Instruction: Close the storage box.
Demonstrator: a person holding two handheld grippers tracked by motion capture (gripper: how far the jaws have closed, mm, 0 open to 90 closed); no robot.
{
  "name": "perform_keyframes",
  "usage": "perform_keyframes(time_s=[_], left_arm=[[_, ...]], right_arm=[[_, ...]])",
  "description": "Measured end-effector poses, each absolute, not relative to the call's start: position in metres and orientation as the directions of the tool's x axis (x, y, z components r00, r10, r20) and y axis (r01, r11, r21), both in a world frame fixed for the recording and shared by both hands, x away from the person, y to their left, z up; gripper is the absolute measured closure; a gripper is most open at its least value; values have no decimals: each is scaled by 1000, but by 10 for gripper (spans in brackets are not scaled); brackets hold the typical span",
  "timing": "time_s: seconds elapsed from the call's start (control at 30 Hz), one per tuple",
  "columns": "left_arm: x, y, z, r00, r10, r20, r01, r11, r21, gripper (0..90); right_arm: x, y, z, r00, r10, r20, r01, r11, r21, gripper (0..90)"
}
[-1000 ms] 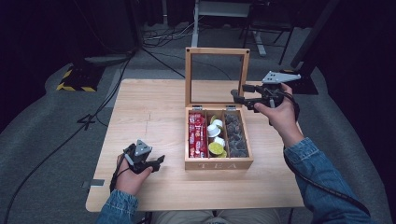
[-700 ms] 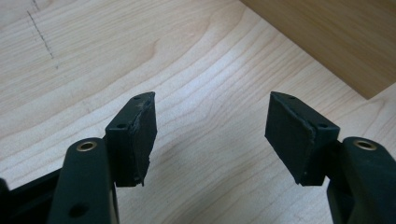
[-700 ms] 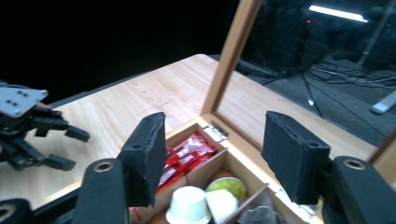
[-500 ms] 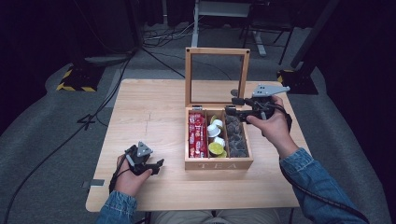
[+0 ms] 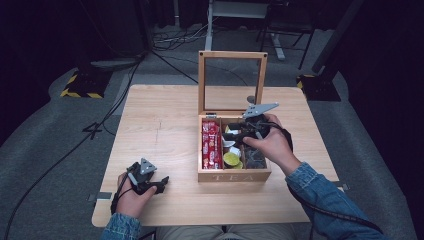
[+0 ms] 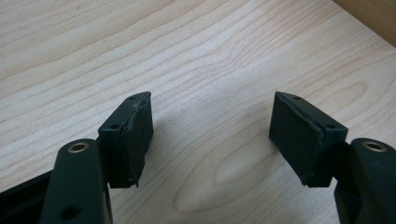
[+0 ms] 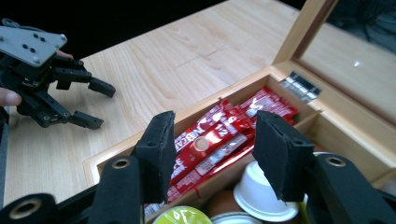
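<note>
Now the right gripper [image 5: 239, 134], jaws narrowing on nothing, hangs over the open wooden tea box [image 5: 234, 176]; white capsule [image 7: 261, 196] directly below.

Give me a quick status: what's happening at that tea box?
Right gripper open over the tea box, jaws just been closing, nothing between them. Red sachets and capsules beneath. Left gripper open on the table, jaws just been opening. Nothing in the way.

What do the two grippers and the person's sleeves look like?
Both the left gripper and the right gripper are black, each with a grey three-cornered plate on top and two flat, dark rectangular pads. A black cable trails from the right one. The sleeves are blue denim.
</note>
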State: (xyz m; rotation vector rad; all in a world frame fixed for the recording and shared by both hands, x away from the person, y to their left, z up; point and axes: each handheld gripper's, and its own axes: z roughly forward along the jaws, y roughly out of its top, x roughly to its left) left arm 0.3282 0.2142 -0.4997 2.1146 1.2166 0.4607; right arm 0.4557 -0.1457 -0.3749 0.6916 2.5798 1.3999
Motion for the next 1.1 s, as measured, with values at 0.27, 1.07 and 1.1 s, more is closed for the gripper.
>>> perform_keyframes(time_s=[0.27, 1.07, 1.1], left_arm=[[326, 217, -502, 512, 859, -18, 622, -356, 697, 298], [330, 210, -503, 528, 849, -15, 609, -366, 704, 284], [330, 210, -503, 528, 849, -15, 608, -366, 704, 284]], right_arm=[[455, -121, -395, -885, 454, 108, 371, 544, 753, 446], [443, -81, -420, -852, 521, 57, 433, 639, 636, 425], [443, -80, -421, -851, 522, 51, 433, 643, 632, 425]])
